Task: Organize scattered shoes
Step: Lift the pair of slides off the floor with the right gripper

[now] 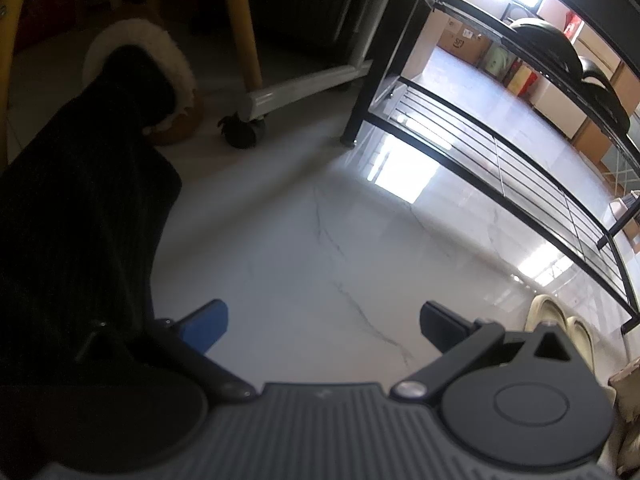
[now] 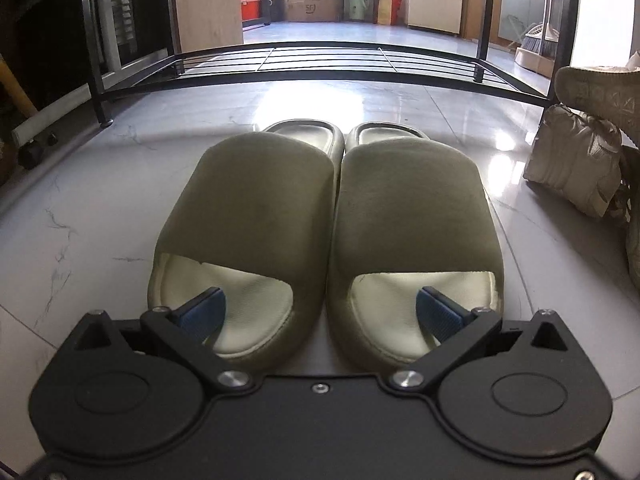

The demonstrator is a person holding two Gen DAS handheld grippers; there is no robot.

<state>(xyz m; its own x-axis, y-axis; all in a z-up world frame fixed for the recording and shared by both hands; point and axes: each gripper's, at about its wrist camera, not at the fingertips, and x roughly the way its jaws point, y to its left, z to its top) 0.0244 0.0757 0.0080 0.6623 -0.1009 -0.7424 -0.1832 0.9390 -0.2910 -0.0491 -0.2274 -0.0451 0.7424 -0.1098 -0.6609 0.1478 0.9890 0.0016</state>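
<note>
here both tools spread: right tool (image 2: 320, 312) straddling slides (image 2: 324, 236); left tool (image 1: 324, 326) beside dark shape (image 1: 80, 216), perhaps boot.

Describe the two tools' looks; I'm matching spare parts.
Left tool: black linkage arms, silver pivot screws, round black caps, ribbed grey body; one blue pad shows. Right tool: same black arms and silver screws, smooth black body, ribbed blue pads. No cables or sleeves visible.

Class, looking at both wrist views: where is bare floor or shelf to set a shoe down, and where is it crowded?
Free: the bottom shelf of the black rack, and the floor strip between it and the olive slides. Also the marble floor ahead of the left gripper. Crowded: right of the slides, where beige sneakers pile up.
</note>
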